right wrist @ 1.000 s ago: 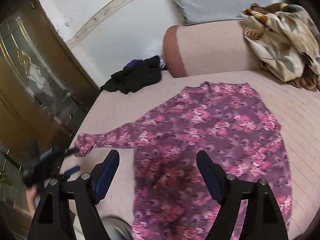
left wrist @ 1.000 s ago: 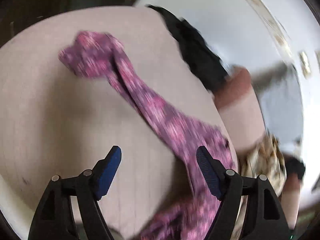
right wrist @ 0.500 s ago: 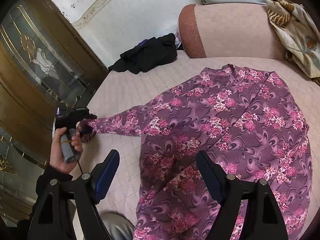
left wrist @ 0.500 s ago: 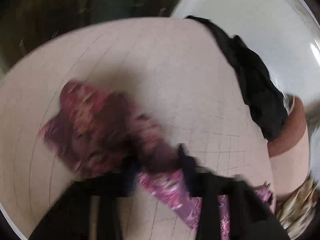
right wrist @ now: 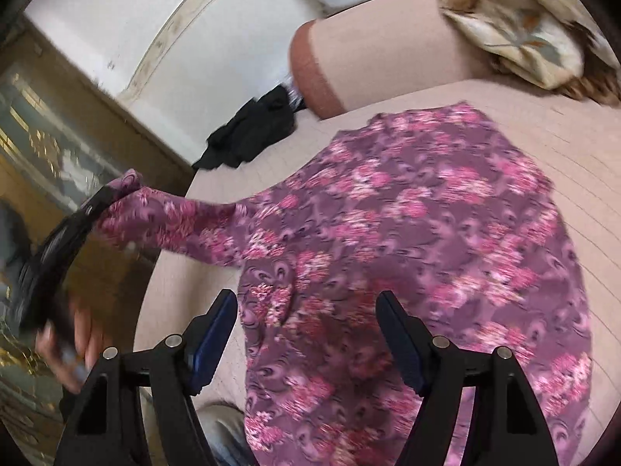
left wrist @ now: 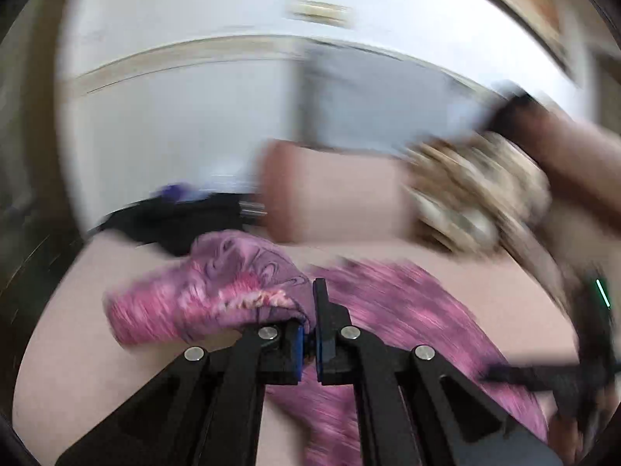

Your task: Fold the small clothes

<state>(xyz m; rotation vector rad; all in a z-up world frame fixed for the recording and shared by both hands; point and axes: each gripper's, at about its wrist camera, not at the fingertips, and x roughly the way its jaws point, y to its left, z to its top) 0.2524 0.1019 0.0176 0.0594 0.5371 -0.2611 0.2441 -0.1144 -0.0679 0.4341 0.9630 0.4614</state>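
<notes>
A purple top with pink flowers (right wrist: 427,240) lies spread on a pale pink bed (right wrist: 543,116). Its left sleeve (right wrist: 174,217) stretches out to the left and is lifted off the bed. My left gripper (left wrist: 307,322) is shut on the sleeve cuff (left wrist: 233,291); it also shows in the right wrist view (right wrist: 97,202), held by a hand. My right gripper (right wrist: 306,334) is open and empty, hovering above the top's lower left part. The left wrist view is blurred by motion.
A black garment (right wrist: 252,132) lies at the bed's far left corner. A pink bolster (right wrist: 380,46) runs along the head, with a beige patterned cloth (right wrist: 524,31) at the far right. A brown glazed cabinet (right wrist: 46,155) stands left of the bed.
My left gripper went from open to shut on the sleeve cuff and has lifted it, swinging toward the top's body. My right gripper moved closer above the top, still open.
</notes>
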